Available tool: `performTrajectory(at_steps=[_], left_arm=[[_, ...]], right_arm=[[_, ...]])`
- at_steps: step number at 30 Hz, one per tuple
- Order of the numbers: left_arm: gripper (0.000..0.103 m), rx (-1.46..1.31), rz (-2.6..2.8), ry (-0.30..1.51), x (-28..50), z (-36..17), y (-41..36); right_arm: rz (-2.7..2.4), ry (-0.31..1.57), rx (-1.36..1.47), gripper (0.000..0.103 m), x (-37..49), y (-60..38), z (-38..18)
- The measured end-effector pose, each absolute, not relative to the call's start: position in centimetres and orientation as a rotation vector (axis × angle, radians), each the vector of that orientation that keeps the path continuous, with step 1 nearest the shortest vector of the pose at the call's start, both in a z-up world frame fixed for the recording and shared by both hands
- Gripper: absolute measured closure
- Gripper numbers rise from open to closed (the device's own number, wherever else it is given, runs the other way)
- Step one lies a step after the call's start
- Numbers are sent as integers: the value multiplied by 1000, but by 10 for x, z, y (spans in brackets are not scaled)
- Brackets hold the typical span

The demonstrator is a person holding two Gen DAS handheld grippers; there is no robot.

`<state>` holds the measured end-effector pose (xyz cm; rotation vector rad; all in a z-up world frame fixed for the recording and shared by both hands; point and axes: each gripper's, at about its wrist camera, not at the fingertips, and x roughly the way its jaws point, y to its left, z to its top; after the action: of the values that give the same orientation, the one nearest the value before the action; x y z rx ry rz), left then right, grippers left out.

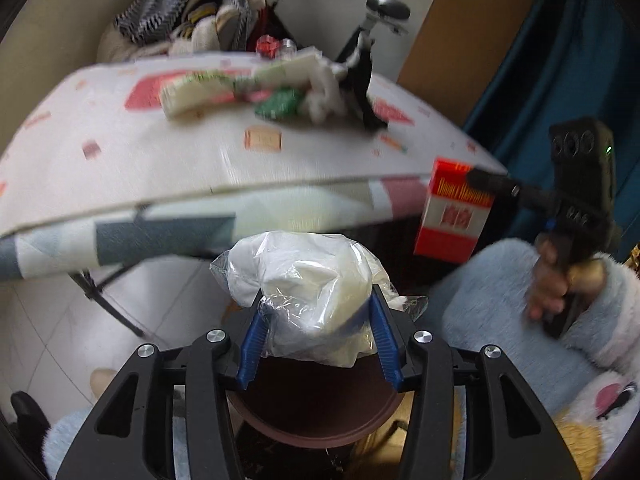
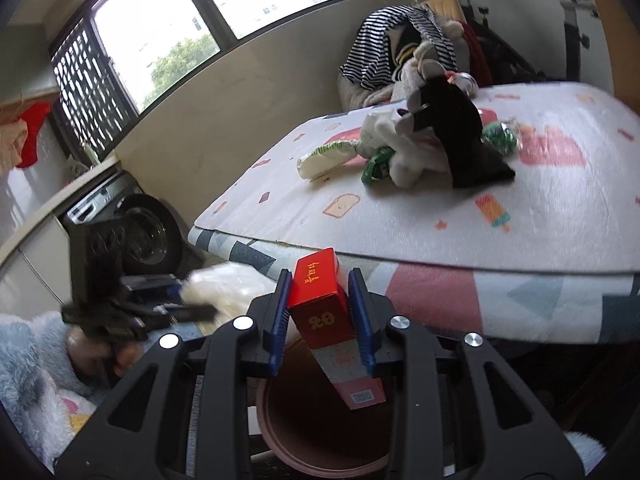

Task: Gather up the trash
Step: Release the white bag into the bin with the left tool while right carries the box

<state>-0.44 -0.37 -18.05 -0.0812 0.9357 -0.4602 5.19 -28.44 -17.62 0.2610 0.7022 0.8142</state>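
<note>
Trash on the table [image 2: 420,216] blurs in our left view; the bin [image 2: 320,432] below is half hidden by our grippers. Our left gripper [image 1: 318,312] clamps a plastic bag [image 1: 308,288] above the bin; our right gripper [image 2: 320,312] pinches a red carton [image 2: 332,320] beside the table's near edge.

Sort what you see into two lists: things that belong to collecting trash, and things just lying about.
Job: plastic bag in left tongs; red box in right tongs; bin; wrappers on table.

Lying about: striped clothes; exercise bike; washer.
</note>
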Motion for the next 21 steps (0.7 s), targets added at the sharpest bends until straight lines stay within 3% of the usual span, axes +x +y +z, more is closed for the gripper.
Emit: performTrajectory(at_steps=[5, 11, 21], left_arm=[[47, -63, -477, 964, 3, -190, -14], [23, -72, -477, 960, 6, -192, -14], [8, -175, -324, 850, 1, -175, 20]], right_arm=[[809, 744, 241, 71, 54, -283, -184], [818, 782, 208, 71, 56, -275, -191], [854, 830, 107, 71, 56, -247, -201]])
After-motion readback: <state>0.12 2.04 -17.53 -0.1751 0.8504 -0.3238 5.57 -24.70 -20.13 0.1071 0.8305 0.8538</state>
